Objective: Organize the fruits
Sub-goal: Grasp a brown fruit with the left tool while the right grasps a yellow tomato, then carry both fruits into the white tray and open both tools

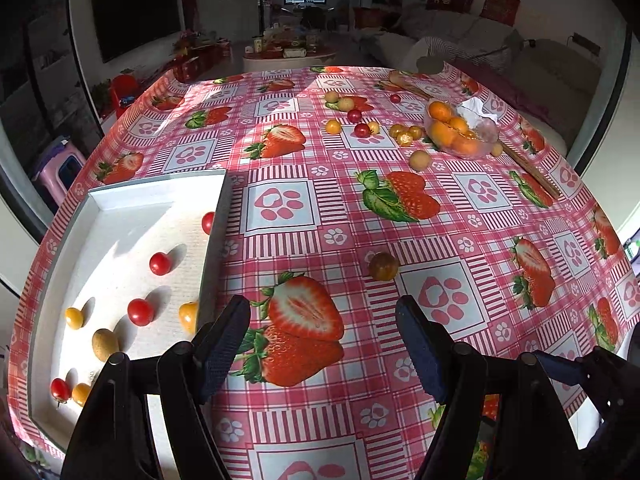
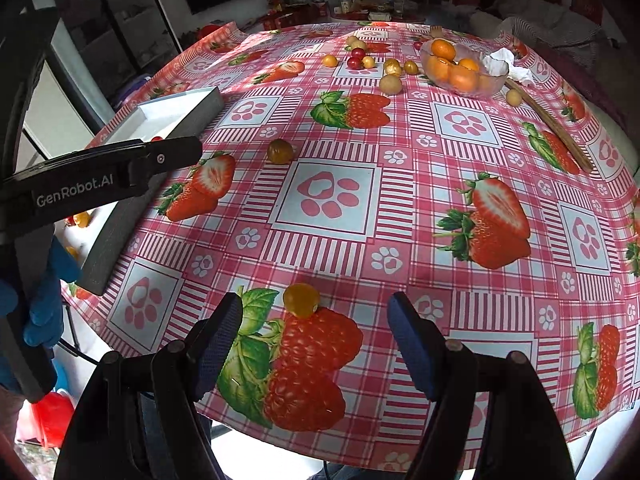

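- Your left hand-held gripper (image 1: 323,344) stands wide over the tabletop (image 1: 352,200), nothing between its jaws; the printed cloth shows through the gap.
- Your right hand-held gripper (image 2: 315,344) is equally wide and empty; a yellow fruit (image 2: 301,299) lies on the cloth just beyond its fingertips, untouched.
- The white tray (image 1: 132,196) sits at the tabletop's left edge, holding red cherry tomatoes (image 1: 160,263) and yellow fruits (image 1: 74,317) (loosely scattered, apart from each other).
- One brownish fruit (image 1: 383,266) lies alone mid-table.
- Further loose fruits (image 1: 362,130) cluster at the far side, near a glass bowl (image 1: 486,136) of oranges (image 1: 440,112).
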{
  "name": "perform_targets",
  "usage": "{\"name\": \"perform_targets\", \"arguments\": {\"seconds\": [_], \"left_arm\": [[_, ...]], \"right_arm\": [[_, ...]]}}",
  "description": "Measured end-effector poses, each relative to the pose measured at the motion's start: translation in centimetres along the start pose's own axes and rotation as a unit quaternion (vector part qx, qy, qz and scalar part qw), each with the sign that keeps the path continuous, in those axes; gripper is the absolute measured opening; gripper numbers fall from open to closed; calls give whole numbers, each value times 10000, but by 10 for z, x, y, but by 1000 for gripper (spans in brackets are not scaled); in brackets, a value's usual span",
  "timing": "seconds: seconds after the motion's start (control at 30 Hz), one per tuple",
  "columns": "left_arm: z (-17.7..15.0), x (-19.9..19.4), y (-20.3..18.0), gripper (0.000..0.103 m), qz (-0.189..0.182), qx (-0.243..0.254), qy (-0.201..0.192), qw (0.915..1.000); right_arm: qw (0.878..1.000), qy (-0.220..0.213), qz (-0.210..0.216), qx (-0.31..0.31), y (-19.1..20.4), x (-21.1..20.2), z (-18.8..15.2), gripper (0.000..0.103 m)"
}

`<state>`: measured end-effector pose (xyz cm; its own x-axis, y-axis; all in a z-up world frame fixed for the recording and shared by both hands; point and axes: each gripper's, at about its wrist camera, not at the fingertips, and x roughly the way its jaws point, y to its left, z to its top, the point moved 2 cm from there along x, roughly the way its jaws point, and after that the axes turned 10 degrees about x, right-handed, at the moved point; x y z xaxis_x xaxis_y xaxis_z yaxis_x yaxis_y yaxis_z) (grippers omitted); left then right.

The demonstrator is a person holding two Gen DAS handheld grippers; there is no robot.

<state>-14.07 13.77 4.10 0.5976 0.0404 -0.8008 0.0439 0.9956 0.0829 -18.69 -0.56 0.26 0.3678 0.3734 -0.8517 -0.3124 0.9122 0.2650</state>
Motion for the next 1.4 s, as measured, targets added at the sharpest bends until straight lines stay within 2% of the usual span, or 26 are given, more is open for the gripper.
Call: {"name": "perform_targets", "arguments": {"seconds": [0.23, 0.5, 0.53, 0.57, 0.63, 0.7, 0.73, 0.8, 0.83, 0.87, 0.97, 1.1, 1.2, 1.4], "left_arm": [[15, 40, -21, 76, -49, 67, 243, 9997], [21, 64, -33, 76, -34, 179, 404, 9990], [21, 66, -33, 74, -38, 155, 416, 9990], [21, 67, -32, 61, -39, 138, 434, 9990], [21, 68, -32, 57, -55, 121, 424, 9990], [22, 68, -33, 47, -60, 150, 404, 9991], [22, 67, -33, 39, -97, 163, 385, 9991], [22, 67, -34, 31, -132, 185, 361, 9991], [22, 66, -34, 23, -155, 203, 347, 9991], [22, 66, -35, 23, -169, 210, 342, 9991], [18, 60, -33, 23, -312, 127, 325, 9989], [12, 41, -27, 23, -321, 169, 151, 9992], [5, 25, -18, 23, -325, 104, 57, 9994], [-16, -8, 8, 23, -263, -128, -114, 9995]], "right_arm": [[9998, -140, -151, -48, 0, 0, -6, 76], [9996, -164, -244, -48, 0, 7, -8, 68], [9995, -164, -261, -72, 1, 9, -8, 67], [9994, -171, -288, -100, 2, 10, -9, 66], [9989, -221, -365, -171, 5, 11, -9, 65], [9982, -264, -477, -230, 8, 12, -10, 63], [9978, -286, -540, -261, 9, 13, -10, 61], [9970, -331, -617, -340, 11, 13, -11, 58], [9969, -337, -605, -367, 13, 13, -11, 53], [9970, -337, -577, -401, 14, 13, -11, 43], [9975, -317, -444, -448, 18, 13, -10, 22], [9998, -165, 114, -35, 8, 11, -7, 22], [9990, -91, 360, 243, -2, 8, -5, 22], [9974, -51, 503, 518, -13, 0, -3, 22]]}}
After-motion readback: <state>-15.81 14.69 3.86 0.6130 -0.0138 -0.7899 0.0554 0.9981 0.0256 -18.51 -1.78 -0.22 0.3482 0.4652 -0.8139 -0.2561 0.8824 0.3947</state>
